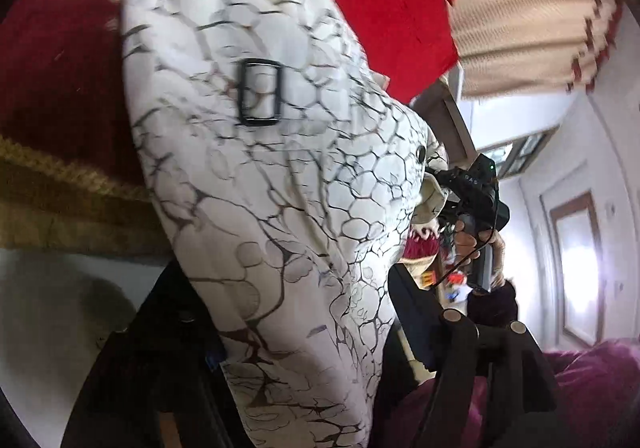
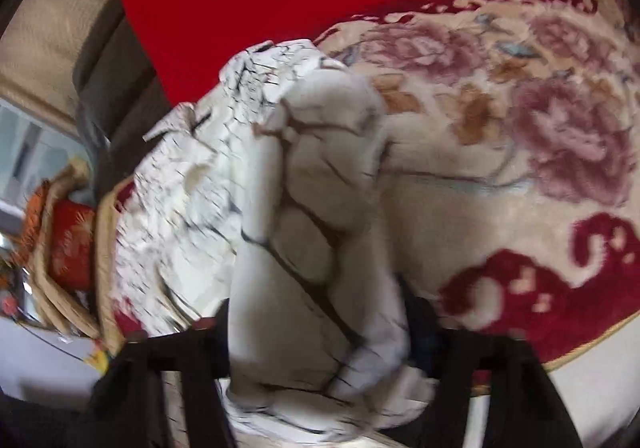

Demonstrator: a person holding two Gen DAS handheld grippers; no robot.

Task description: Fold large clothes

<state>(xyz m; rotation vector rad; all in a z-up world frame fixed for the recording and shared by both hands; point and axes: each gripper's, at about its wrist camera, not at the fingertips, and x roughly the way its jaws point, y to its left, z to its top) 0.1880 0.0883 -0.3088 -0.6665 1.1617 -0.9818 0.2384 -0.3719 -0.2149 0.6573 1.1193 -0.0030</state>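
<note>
A large white garment (image 1: 260, 188) with a black crackle print and a black buckle (image 1: 260, 92) hangs in front of the left wrist camera. My left gripper (image 1: 300, 308) is shut on a thick fold of it. Its dark fingers (image 1: 416, 308) stand on either side of the cloth. At the garment's far right edge my right gripper (image 1: 436, 180), held by a hand (image 1: 468, 244), pinches the cloth. In the right wrist view the garment (image 2: 312, 188) is bunched and blurred above the bed, with my right gripper (image 2: 316, 332) shut on the bundle.
A cream and dark red floral blanket (image 2: 520, 128) covers the bed under the garment. A bright red cloth (image 2: 280, 0) lies at its far end. Red and gold cushions (image 2: 68, 244) sit at the left. A purple cloth (image 1: 580, 388) and a door (image 1: 576, 268) are to the right.
</note>
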